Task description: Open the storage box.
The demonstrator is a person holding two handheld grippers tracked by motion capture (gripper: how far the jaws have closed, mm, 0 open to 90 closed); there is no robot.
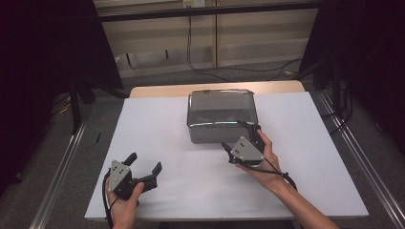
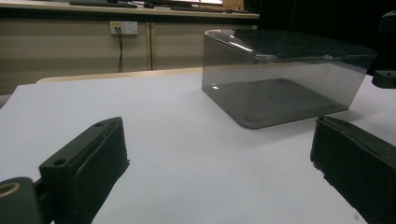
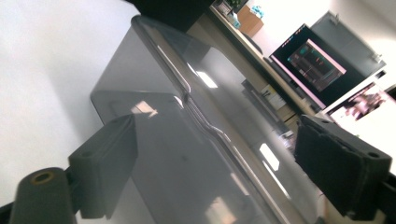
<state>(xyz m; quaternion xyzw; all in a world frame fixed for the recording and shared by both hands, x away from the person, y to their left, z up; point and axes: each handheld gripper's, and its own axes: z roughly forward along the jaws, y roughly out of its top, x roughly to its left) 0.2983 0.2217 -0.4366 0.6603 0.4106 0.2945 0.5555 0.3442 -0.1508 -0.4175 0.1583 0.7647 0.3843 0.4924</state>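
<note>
high view: a smoky clear box (image 1: pixel 220 116) with its lid on sits on the white surface (image 1: pixel 157 129) toward the far edge, about midway between the side edges. my right gripper (image 1: pixel 240 137) is at the box's near right corner, jaws wide, reaching over the lid edge without pressing on it. my left gripper (image 1: pixel 143 162) rests near the near left corner, well apart from the box, jaws wide with nothing between them.

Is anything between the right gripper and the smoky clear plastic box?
Nothing visible. The right gripper is at the near edge of the smoky clear plastic box, jaws apart. The bare white table lies around it.
</note>
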